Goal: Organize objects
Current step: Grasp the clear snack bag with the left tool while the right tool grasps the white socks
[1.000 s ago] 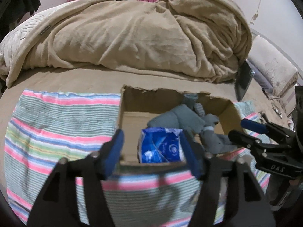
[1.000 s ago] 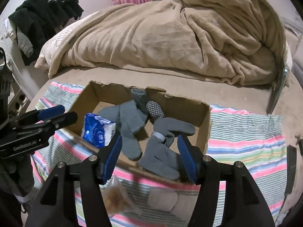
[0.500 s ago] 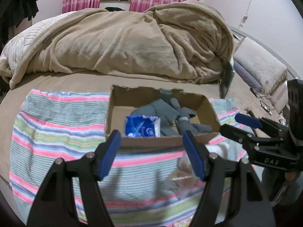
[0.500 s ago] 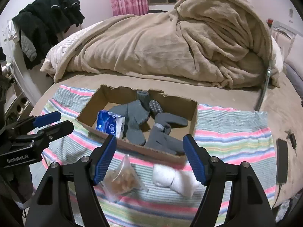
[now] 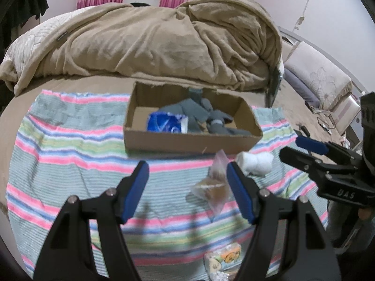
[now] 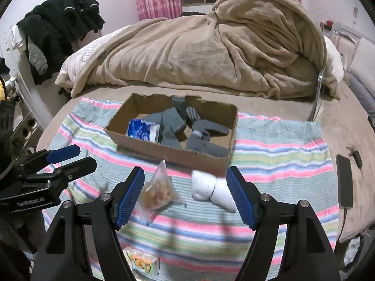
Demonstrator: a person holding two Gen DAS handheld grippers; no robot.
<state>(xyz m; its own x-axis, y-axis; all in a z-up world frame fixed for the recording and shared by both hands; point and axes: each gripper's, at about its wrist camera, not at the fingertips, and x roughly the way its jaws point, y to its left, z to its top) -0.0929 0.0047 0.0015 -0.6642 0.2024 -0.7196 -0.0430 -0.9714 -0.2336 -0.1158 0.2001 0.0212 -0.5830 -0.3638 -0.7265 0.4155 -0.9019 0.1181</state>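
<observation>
An open cardboard box (image 5: 187, 144) (image 6: 168, 152) sits on a striped cloth on the bed. It holds grey socks (image 5: 199, 114) (image 6: 206, 145) and a blue tissue pack (image 5: 167, 123) (image 6: 143, 130). In front of the box lie a clear bag of brown snacks (image 5: 214, 187) (image 6: 157, 193), a white sock roll (image 5: 255, 162) (image 6: 211, 187) and a small colourful packet (image 5: 222, 258) (image 6: 143, 262). My left gripper (image 5: 187, 192) is open and empty above the cloth. My right gripper (image 6: 185, 194) is open and empty above the snack bag and sock roll.
The striped cloth (image 5: 70, 152) (image 6: 281, 164) covers the near part of the bed. A heaped tan blanket (image 5: 152, 39) (image 6: 211, 46) lies behind the box. A black phone (image 6: 344, 182) lies at the right. Dark clothes (image 6: 54, 28) hang at the left.
Both grippers have pulled back from the box toward me. The snack bag, white sock roll and colourful packet have come into view in front of the box. Both stay open.
</observation>
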